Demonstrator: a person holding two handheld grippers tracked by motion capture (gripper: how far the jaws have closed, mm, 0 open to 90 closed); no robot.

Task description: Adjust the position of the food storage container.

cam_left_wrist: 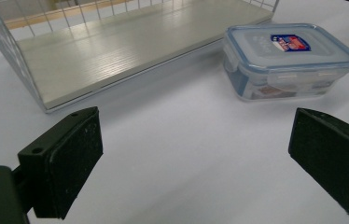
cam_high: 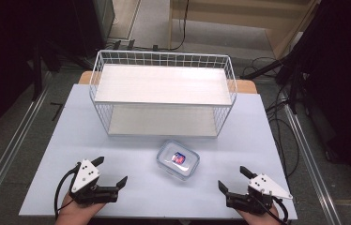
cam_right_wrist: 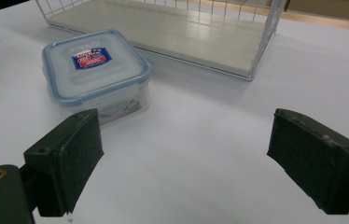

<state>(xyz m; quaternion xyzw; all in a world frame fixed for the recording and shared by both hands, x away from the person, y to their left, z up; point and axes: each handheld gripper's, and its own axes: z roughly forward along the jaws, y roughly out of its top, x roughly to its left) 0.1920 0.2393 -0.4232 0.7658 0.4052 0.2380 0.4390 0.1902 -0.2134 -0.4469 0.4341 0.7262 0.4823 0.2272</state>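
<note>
A clear plastic food box (cam_high: pixel 178 160) with a blue-rimmed lid and a red-and-blue label sits on the white table (cam_high: pixel 131 145), just in front of a white wire rack (cam_high: pixel 162 93) with two wooden shelves. My left gripper (cam_high: pixel 110 171) rests open at the near left of the table, its jaws wide and bare. My right gripper (cam_high: pixel 232 179) lies open at the near right, also with nothing in it. The left gripper view has the box (cam_left_wrist: pixel 287 58) ahead to the right; the right gripper view has the box (cam_right_wrist: pixel 95 72) ahead to the left.
The rack's lower shelf (cam_left_wrist: pixel 126 49) is bare and open toward the front. Dark stands and cables (cam_high: pixel 281 108) line the floor beside the table's right side, and metal rails (cam_high: pixel 9 154) run along the left.
</note>
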